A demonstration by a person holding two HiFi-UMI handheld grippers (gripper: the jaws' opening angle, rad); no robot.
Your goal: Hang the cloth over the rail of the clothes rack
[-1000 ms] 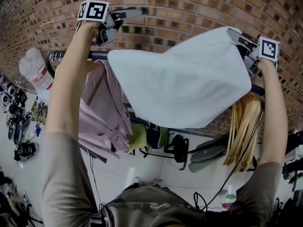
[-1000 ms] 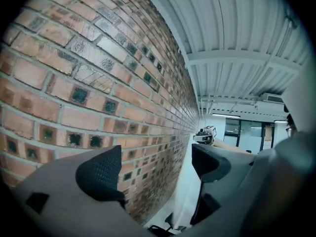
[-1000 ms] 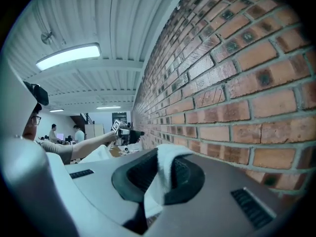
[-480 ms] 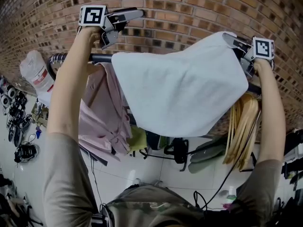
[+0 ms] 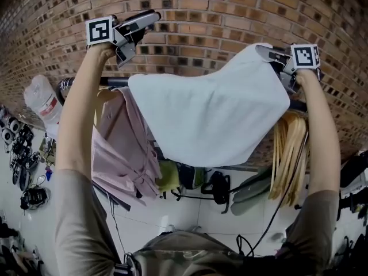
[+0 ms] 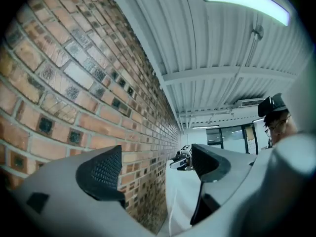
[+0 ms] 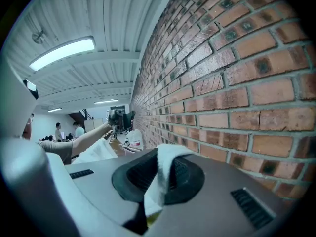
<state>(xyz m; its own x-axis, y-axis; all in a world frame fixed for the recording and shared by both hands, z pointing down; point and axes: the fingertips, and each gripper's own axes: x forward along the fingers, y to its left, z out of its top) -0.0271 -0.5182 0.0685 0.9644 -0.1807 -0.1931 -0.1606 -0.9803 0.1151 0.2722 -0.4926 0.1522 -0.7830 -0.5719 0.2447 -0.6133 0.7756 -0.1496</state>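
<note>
The white cloth (image 5: 213,117) hangs over the dark rail (image 5: 112,81) of the clothes rack, its front half spread towards me. My right gripper (image 5: 269,53) is shut on the cloth's upper right corner; the pinched white fold (image 7: 159,181) shows between its pads in the right gripper view. Above the rail, up at the left, my left gripper (image 5: 138,26) is open and holds nothing, clear of the cloth's left corner. In the left gripper view its jaws (image 6: 155,167) stand apart, with the brick wall, the cloth (image 6: 185,196) and the far right gripper (image 6: 180,160) seen between them.
A brick wall (image 5: 201,16) stands close behind the rail. A pink shirt (image 5: 123,148) hangs on the rail left of the cloth, and wooden hangers (image 5: 290,154) hang at the right. A white bag (image 5: 41,99) hangs at the far left. Bags and cables lie on the floor below.
My left gripper has risen and tilted upward, further above the rail. The right gripper has stayed shut on the cloth's corner, and the cloth hangs much as before.
</note>
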